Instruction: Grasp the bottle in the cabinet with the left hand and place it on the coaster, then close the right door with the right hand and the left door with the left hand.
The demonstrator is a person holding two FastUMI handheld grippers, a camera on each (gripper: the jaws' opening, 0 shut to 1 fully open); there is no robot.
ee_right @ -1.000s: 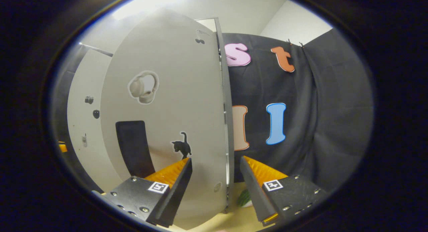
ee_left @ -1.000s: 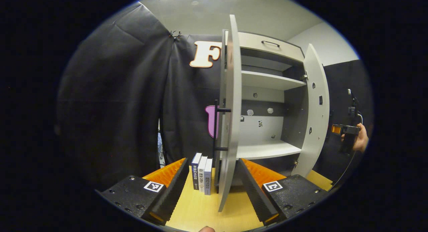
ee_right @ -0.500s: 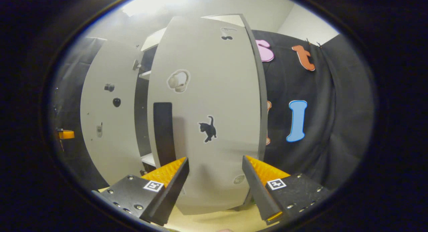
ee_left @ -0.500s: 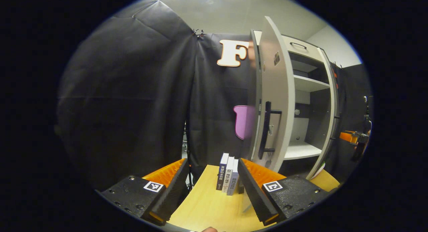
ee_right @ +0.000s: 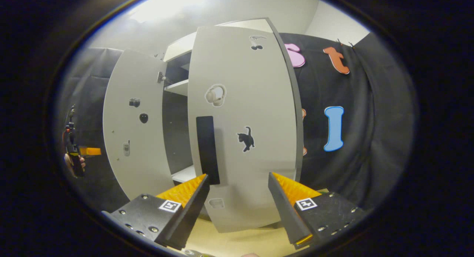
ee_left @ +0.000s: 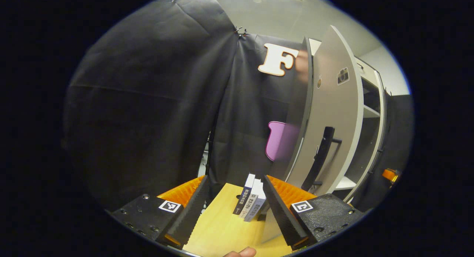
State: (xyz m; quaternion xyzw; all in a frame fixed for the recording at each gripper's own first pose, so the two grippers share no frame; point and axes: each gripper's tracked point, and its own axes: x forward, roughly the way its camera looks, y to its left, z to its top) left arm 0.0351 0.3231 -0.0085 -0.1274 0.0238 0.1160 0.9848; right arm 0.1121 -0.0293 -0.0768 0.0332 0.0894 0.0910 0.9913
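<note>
Right hand-held gripper (ee_right: 239, 197), fingers apart and empty, faces the right door (ee_right: 244, 138) to push it; left hand-held gripper (ee_left: 235, 201), also apart, waits beside the left door (ee_left: 326, 131).

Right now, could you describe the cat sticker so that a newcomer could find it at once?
Start at the pale grey cabinet against the black cloth, and take the door nearest the right gripper. On its face, right of the tall black handle, sits the cat sticker. It is a small black silhouette with its tail up, whereas the headphones sticker above it is pale.
</note>
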